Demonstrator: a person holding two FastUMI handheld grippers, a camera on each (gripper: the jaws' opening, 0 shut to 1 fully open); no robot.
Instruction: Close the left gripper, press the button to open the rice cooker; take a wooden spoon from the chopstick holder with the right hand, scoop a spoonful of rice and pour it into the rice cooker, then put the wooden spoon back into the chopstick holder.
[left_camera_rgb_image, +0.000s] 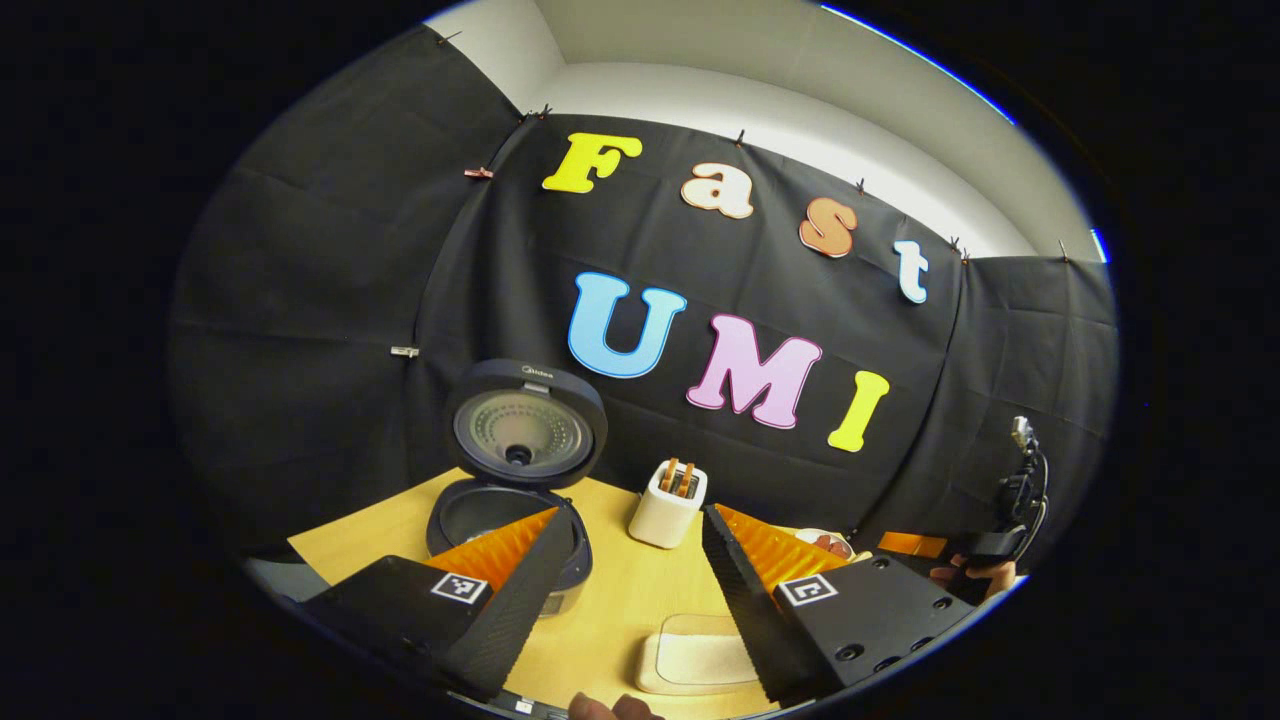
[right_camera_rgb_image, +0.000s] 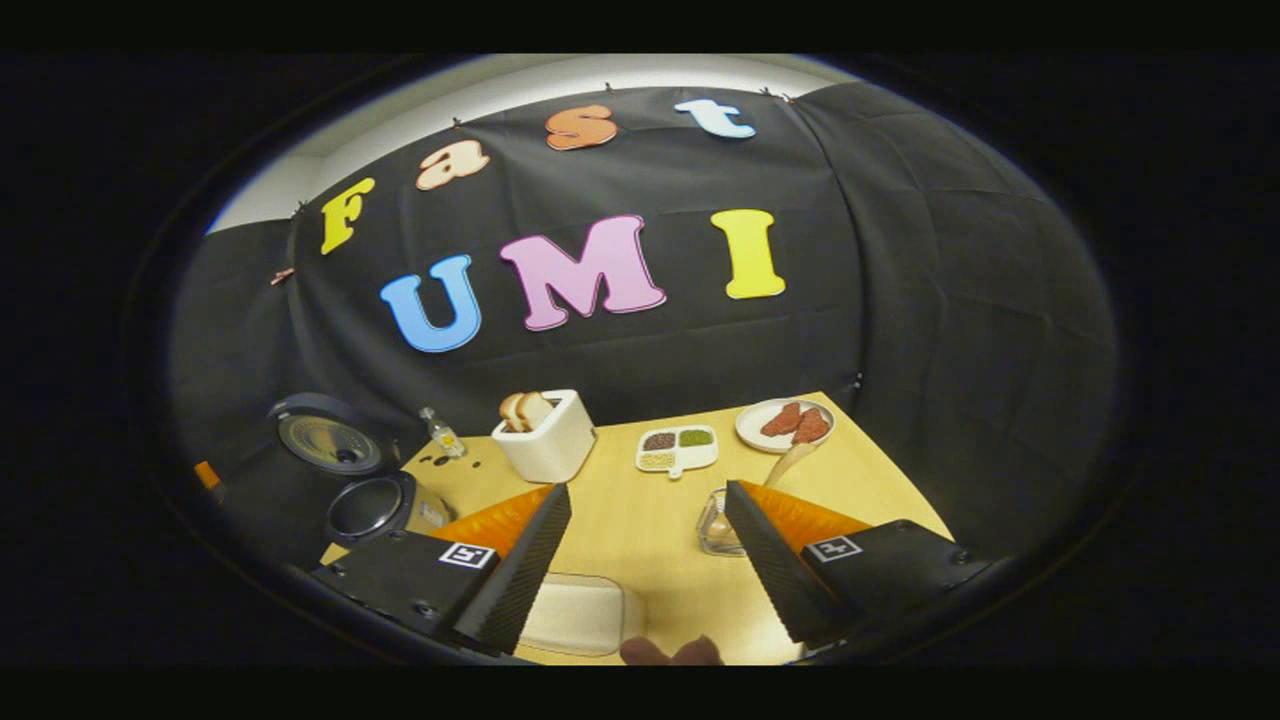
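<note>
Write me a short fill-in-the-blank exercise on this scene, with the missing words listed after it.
1. The lid of the rice cooker stands ____.
2. The white toaster holds slices of ____.
3. The wooden spoon stands in a clear ____ holder.
4. The fingers of the right hand-held gripper are spread ____.

Missing words: open; bread; glass; apart
</note>
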